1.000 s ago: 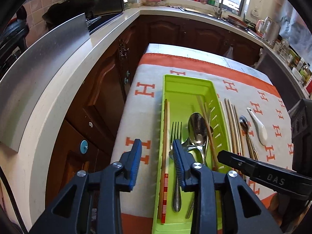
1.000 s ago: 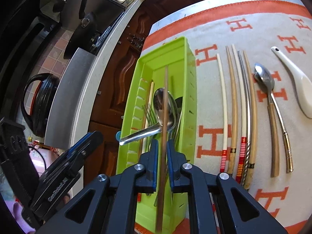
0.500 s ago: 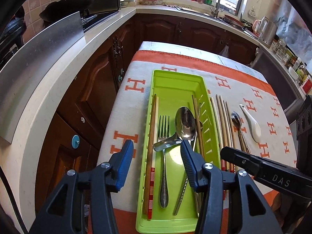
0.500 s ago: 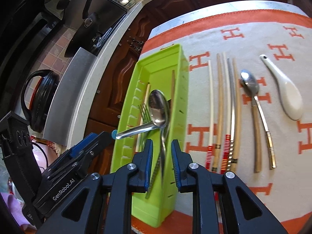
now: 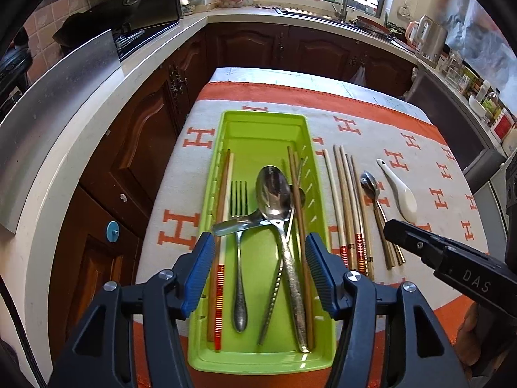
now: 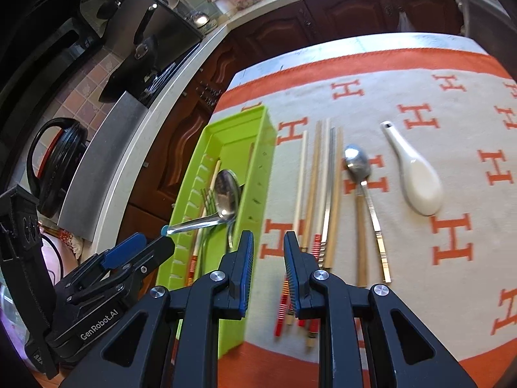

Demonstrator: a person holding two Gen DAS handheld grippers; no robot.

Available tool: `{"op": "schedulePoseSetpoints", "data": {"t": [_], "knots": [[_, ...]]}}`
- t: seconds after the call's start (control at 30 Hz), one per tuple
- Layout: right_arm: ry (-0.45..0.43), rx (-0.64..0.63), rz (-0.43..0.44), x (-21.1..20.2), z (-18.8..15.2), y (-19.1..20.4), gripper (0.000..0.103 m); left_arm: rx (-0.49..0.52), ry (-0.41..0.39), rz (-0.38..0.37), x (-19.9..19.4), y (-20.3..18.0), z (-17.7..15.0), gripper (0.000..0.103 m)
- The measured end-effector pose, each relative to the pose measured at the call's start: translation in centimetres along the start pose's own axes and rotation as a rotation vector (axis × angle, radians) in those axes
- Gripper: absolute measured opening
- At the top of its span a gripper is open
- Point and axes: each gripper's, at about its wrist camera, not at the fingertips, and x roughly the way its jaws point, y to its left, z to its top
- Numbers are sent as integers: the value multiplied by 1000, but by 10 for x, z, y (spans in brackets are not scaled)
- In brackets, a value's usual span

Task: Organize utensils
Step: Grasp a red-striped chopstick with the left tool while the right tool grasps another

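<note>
The left gripper point(image 5: 258, 278) hangs over the near half of the green tray point(image 5: 226, 360), its blue ribbed pads spread to either side of the cutlery lying inside with nothing between them pressed; its jaws have just been opening. The right gripper point(image 6: 266, 271) sits just past the tray's right wall, above the cloth point(image 6: 420, 291), its jaws a narrow gap apart and empty. A second ago those jaws pinched a brown chopstick above the tray; that brown chopstick point(image 5: 299, 226) now lies inside along the tray's right wall, and the right gripper has drawn off toward the loose chopsticks point(image 6: 318, 194) just right of the tray. Inside the tray, a glossy steel spoon point(image 5: 274, 194) lies on top, a second steel handle crossing beneath it toward the left wall, with a steel fork point(image 5: 239, 249) and a pale red-banded chopstick point(image 5: 219, 284) to its left. Further right of the tray, a wood-handled spoon point(image 6: 357, 168) lies beside the chopsticks, then a smooth white ceramic soup spoon point(image 6: 416, 184). The tray is moulded plastic with slotted walls; the cloth is beige, orange-bordered, printed with H shapes.
</note>
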Motion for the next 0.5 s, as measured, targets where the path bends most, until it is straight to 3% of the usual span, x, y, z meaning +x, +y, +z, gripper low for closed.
{"op": "schedulePoseSetpoints", "data": {"t": [0.3,0.5], "knots": [[-52,28,-21,-29,0,-37,19,16,33,-43,6,-31,4,56],[-83,50,-30,-42,-1,-61,19,14,58,-139,13,-55,8,56]]}}
